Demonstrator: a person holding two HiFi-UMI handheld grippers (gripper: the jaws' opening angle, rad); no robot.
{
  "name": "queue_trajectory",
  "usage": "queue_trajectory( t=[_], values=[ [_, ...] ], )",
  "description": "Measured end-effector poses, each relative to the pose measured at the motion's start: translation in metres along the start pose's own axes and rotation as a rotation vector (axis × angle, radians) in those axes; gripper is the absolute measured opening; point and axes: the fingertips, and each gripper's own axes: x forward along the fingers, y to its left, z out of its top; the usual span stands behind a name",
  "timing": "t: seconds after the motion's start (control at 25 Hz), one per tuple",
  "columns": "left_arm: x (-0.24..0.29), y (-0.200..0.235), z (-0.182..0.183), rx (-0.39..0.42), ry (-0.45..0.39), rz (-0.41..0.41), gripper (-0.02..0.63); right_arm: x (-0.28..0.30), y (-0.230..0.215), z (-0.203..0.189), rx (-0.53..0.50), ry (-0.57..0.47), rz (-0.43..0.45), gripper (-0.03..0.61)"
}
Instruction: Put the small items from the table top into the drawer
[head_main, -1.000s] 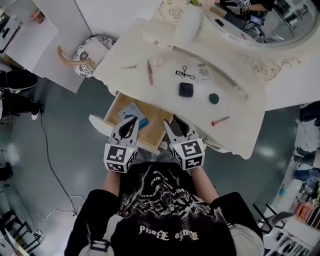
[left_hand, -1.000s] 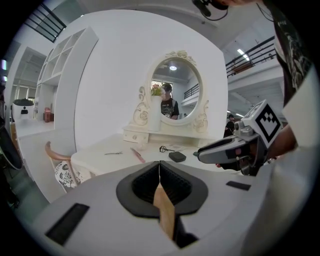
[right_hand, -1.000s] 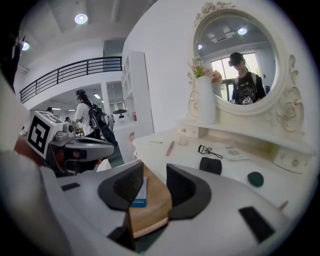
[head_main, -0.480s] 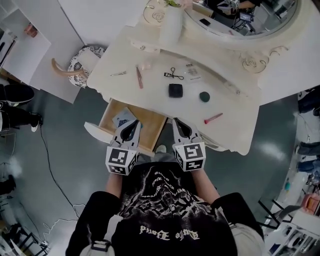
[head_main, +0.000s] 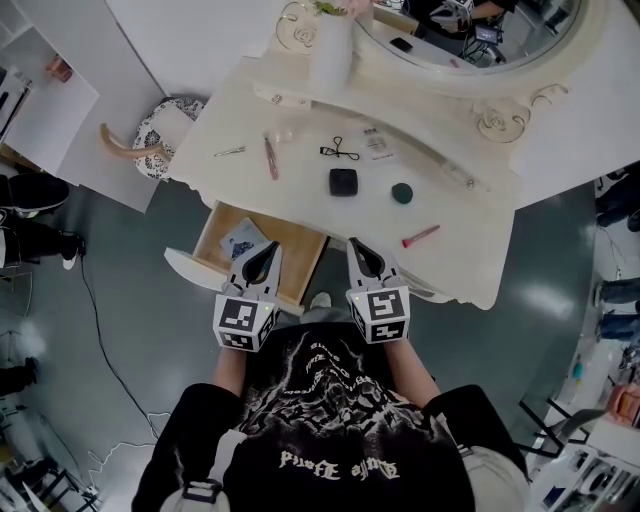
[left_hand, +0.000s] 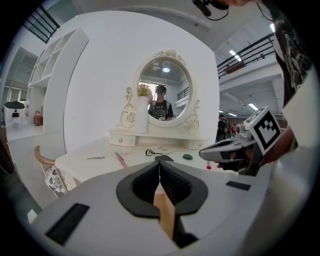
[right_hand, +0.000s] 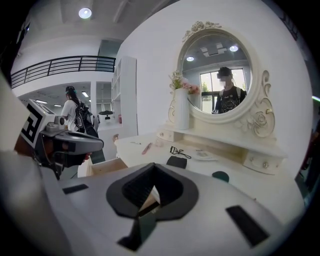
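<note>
On the cream dressing table (head_main: 470, 250) lie a hair clip (head_main: 230, 152), a pink stick (head_main: 270, 157), an eyelash curler (head_main: 338, 152), a black square compact (head_main: 343, 182), a green round lid (head_main: 402, 193) and a red stick (head_main: 421, 236). The wooden drawer (head_main: 300, 255) stands pulled out at the table's front left, with a bluish packet (head_main: 245, 238) inside. My left gripper (head_main: 267, 250) hovers over the drawer's front, shut and empty. My right gripper (head_main: 356, 246) is at the table's front edge, shut and empty. The same compact (right_hand: 176, 161) shows in the right gripper view.
A white vase (head_main: 330, 50) and an oval mirror (head_main: 470, 40) stand at the table's back. A small printed card (head_main: 377, 143) lies near the curler. A patterned stool (head_main: 175, 115) is left of the table. Grey floor surrounds it.
The right gripper's jaws have come together. Both grippers sit a little farther back from the table, and the table has shifted up and left in the head view.
</note>
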Motion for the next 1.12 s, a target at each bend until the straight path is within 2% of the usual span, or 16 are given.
queue_trajectory(
  t=[0.92,1.12],
  values=[
    [0.005,-0.009,-0.003,0.027,0.011,0.001,0.015,-0.002,-0.001,-0.006,-0.063,-0.008,0.031,0.009],
    [-0.002,-0.012,-0.013,0.02,0.041,-0.001,0.015,-0.007,0.005,-0.016,-0.068,0.016,0.035,0.009]
  ],
)
